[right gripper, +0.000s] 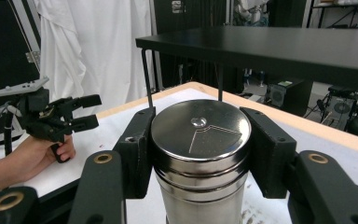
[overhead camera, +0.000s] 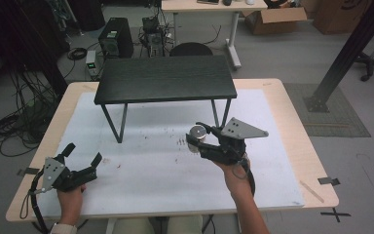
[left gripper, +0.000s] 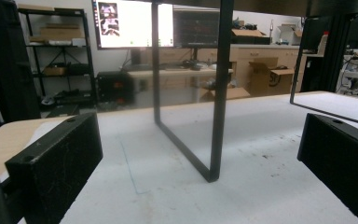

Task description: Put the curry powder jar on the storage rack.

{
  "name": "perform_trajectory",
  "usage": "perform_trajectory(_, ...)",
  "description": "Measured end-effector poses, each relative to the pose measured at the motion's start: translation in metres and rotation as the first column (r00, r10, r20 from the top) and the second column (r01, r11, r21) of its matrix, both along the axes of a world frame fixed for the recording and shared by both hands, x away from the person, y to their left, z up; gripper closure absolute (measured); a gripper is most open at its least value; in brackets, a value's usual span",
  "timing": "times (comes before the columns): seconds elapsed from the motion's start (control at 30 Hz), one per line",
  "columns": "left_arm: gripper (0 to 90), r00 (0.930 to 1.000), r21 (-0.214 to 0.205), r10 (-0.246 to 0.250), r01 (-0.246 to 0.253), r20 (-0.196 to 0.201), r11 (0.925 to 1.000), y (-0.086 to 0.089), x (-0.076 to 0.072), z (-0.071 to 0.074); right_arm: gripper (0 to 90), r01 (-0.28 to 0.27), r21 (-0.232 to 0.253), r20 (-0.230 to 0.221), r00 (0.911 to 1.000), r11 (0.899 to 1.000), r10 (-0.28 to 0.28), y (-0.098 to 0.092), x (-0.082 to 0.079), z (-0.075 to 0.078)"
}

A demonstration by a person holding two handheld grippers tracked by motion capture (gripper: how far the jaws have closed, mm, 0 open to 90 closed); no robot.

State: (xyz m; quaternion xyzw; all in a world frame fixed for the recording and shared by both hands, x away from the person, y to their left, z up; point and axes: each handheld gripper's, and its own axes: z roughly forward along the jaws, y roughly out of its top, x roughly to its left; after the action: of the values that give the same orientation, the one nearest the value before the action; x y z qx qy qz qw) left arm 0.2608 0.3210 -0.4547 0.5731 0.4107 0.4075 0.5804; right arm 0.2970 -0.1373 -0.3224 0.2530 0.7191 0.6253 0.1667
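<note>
A steel shaker [right gripper: 200, 154] with a round shiny lid sits clamped between the black jaws of my right gripper [right gripper: 200, 156]. In the high view that right gripper [overhead camera: 197, 137] holds the steel shaker [overhead camera: 197, 131] above the white mat, just right of centre and in front of the small black shelf table [overhead camera: 164, 78]. My left gripper [overhead camera: 84, 155] rests low at the mat's front left corner, jaws wide apart with nothing between them. In its own view the left gripper [left gripper: 200, 158] looks along the mat at a leg [left gripper: 218, 93] of the shelf table.
The black shelf table stands on thin legs at the back of the white mat [overhead camera: 151, 170], which covers a wooden tabletop [overhead camera: 292, 122]. Dark specks [overhead camera: 180, 142] mark the mat near the shaker. Cables, a computer and boxes lie on the floor beyond.
</note>
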Motion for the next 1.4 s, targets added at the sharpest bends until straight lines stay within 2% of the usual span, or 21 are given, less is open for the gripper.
perform_trajectory(0.37,0.3,1.0000,0.001,0.000,0.000,-0.001,1.0000,0.000,0.000,0.000,47.8,-0.018,0.007,0.022,0.9996,1.000,0.018,0.003,0.006,0.020)
perform_trajectory(0.97,0.2,1.0000,0.000,0.000,0.000,-0.002,1.0000,0.000,0.000,0.000,47.9,-0.067,0.007,0.049,0.9966,0.998,0.067,0.017,0.022,0.064)
perform_trajectory(1.4,0.2,1.0000,-0.001,0.000,0.000,0.000,1.0000,0.000,0.000,0.000,47.8,-0.085,0.009,0.055,0.9949,0.996,0.085,0.026,0.036,0.081)
